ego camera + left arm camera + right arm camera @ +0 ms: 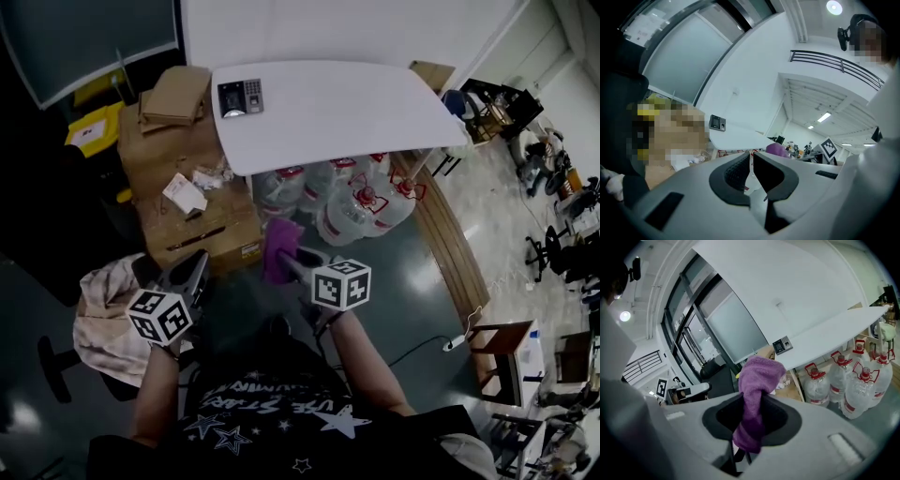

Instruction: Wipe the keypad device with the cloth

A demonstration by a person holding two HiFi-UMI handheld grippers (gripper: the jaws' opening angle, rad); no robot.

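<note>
The right gripper's (752, 401) 2 jaws are clamped on a purple cloth (757, 380), which is pinched in the middle; its fuzzy upper end bunches above the fingertips and a shorter tail hangs below them, back toward the gripper body; in the head view the same cloth (280, 248) stands out ahead of the right gripper (298, 264), which is held low in front of the person. The left gripper's (751, 161) 2 jaws are drawn together with only a thin slit between the dark pads, and nothing is caught in them; from above, the left gripper (192, 277) sits beside the right one, to its left, at about the same height. The keypad device (240, 97) lies flat on the far left corner of a white table (356, 103), well apart from both grippers and from the cloth; each gripper view shows it small and distant, beyond the jaws (717, 123) (782, 345). Clear water bottles (352, 202) with red handles stand on the floor under the table's near edge, and cardboard boxes (178, 178) are stacked to the table's left.
</note>
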